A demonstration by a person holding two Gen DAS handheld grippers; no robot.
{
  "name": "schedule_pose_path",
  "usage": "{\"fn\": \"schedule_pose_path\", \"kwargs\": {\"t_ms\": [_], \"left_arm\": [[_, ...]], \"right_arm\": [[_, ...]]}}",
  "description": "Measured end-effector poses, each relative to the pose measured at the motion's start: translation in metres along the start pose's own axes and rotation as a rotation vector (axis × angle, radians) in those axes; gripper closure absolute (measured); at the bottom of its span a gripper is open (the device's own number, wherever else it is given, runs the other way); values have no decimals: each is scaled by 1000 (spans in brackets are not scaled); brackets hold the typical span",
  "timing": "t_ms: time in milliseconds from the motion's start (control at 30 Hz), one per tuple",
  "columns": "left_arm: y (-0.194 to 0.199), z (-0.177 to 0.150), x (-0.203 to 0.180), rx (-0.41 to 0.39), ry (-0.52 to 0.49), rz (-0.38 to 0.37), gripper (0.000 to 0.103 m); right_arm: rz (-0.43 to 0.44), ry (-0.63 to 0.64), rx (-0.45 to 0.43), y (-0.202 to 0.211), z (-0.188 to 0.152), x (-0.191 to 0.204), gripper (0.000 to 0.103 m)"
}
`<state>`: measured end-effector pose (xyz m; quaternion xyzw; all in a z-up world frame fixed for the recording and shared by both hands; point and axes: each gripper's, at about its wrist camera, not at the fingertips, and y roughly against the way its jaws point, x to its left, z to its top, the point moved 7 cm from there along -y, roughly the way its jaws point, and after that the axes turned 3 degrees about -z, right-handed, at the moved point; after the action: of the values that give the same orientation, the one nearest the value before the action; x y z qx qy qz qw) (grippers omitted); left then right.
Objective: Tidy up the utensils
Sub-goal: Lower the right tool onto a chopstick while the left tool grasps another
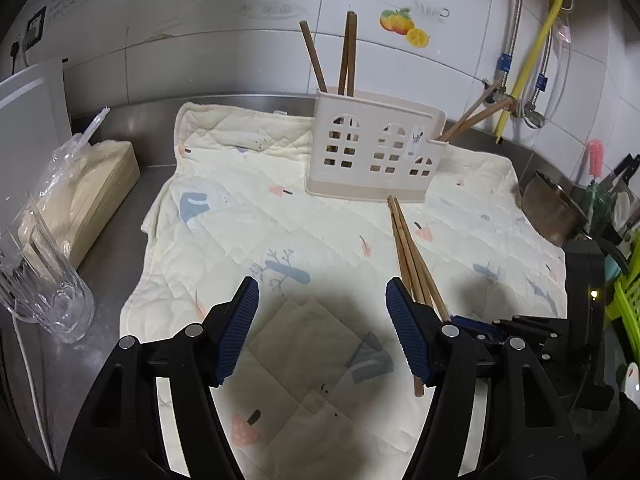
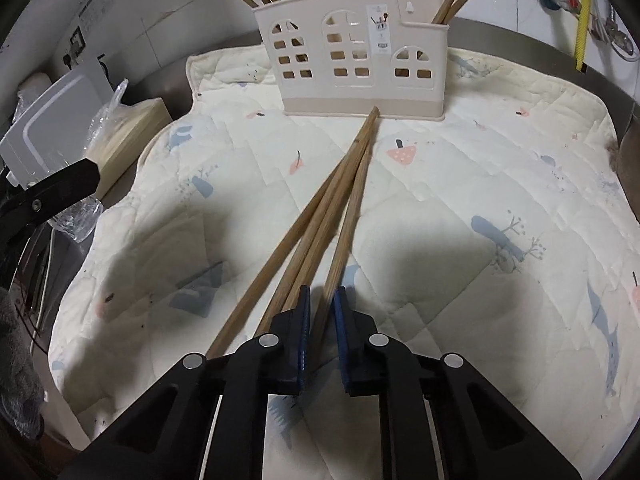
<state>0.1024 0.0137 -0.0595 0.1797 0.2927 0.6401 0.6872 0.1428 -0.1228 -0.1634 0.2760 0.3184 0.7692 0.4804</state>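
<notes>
Chopsticks [image 2: 340, 200] lie bundled on the quilted mat [image 2: 480, 168], long axis running from lower centre of the right wrist frame up toward the utensil holder [image 2: 352, 52], tips almost touching its base. My right fingers [image 2: 320, 316] stand narrow, one stick between them, the others just left. My left fingers [image 1: 320, 320] are spread wide, holding nothing.
</notes>
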Motion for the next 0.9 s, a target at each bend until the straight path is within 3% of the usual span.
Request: {"fn": "schedule_pose_path", "kwargs": {"t_ms": [300,500,900], "left_arm": [[-14,-17,-10,49,-13,-25,38],[-26,-31,-28,95,-28,-79,42],[-59,-57,-62,200,-34,-175,75]], "right_arm": [[-30,-1,-15,4,-1,-8,94],[-54,-23,-32,13,-3,-25,96],[-83,-40,-41,24,-14,-51,96]]}}
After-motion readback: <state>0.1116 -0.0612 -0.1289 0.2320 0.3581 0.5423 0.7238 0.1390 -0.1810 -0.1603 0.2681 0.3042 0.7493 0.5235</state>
